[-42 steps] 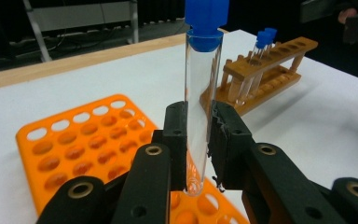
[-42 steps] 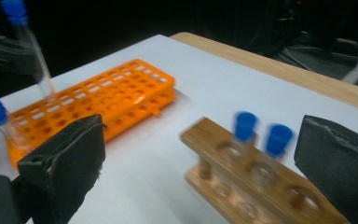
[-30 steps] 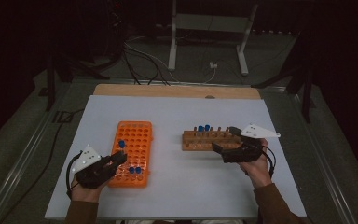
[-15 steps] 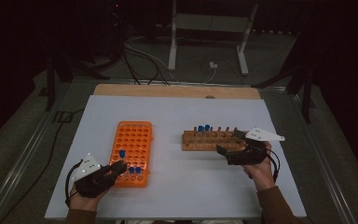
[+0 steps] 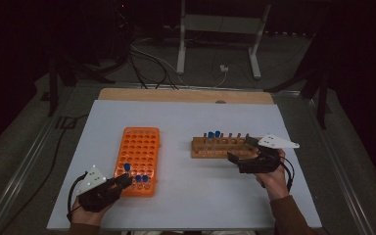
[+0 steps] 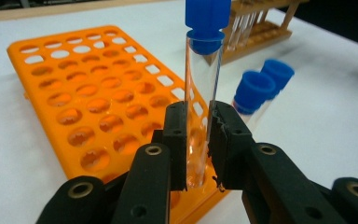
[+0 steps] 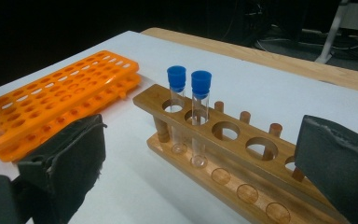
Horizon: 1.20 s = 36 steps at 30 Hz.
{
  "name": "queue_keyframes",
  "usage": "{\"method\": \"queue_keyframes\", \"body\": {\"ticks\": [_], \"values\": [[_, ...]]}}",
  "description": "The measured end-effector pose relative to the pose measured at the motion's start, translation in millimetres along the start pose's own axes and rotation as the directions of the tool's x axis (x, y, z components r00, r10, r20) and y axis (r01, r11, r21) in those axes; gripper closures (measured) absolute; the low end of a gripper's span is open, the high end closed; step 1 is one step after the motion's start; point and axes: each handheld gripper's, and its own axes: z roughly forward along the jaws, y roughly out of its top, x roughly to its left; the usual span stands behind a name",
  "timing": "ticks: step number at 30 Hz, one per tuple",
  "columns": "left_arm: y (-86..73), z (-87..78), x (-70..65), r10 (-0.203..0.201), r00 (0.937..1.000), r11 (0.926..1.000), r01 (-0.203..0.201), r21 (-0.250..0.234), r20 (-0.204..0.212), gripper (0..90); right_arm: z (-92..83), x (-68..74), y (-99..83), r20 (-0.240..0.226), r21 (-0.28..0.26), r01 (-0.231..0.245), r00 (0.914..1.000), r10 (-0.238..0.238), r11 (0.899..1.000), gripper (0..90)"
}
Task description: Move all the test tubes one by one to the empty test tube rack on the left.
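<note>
My left gripper (image 6: 198, 135) is shut on a clear blue-capped test tube (image 6: 203, 70) held upright at the near right corner of the orange rack (image 6: 74, 93); the jaws hide the tube's lower end. In the high view the left gripper (image 5: 125, 180) and this tube (image 5: 127, 169) sit at the rack's (image 5: 139, 147) near end, beside two more capped tubes (image 5: 142, 179). My right gripper (image 7: 205, 158) stands open before the wooden rack (image 7: 242, 149), which holds two blue-capped tubes (image 7: 189, 81). The right gripper (image 5: 237, 156) lies just in front of the wooden rack (image 5: 215, 147).
A white mat (image 5: 186, 196) covers the table, with a wooden strip (image 5: 186, 95) along its far edge. Cables and a metal stand (image 5: 215, 44) lie on the dark floor beyond. Bare mat lies between the two racks and along the near edge.
The left gripper with its tube has drifted a little toward the near edge of the table. The right gripper has shifted slightly to the right and stays open.
</note>
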Motion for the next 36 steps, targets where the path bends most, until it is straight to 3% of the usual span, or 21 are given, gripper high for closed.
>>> {"method": "queue_keyframes", "body": {"ticks": [11, 22, 26, 36], "values": [[-4.5, 5.9, -6.4, 0.063, 0.9978, 0.9940, -0.061, 0.091, -0.020, 78.0, -1.0, -0.6, -1.1, 0.000, -0.001, 0.000, 1.0000, 0.000, 1.000, 2.1], [-5.8, 8.1, -9.0, 0.093, 0.9952, 0.9885, -0.089, 0.123, -0.029, 78.1, 2.0, 1.2, -2.8, -0.005, 0.008, 0.002, 1.0000, -0.002, 1.000, 2.2], [-7.0, 11.3, -10.8, 0.120, 0.9920, 0.9820, -0.113, 0.151, -0.039, 78.0, 2.9, 1.2, -3.6, -0.005, 0.010, 0.005, 1.0000, -0.005, 1.000, 2.2], [-7.3, 11.3, -9.2, 0.104, 0.9941, 0.9839, -0.098, 0.149, -0.031, 78.0, 4.8, 2.6, -4.5, -0.008, 0.016, 0.010, 0.9999, -0.010, 1.000, 2.2]]}}
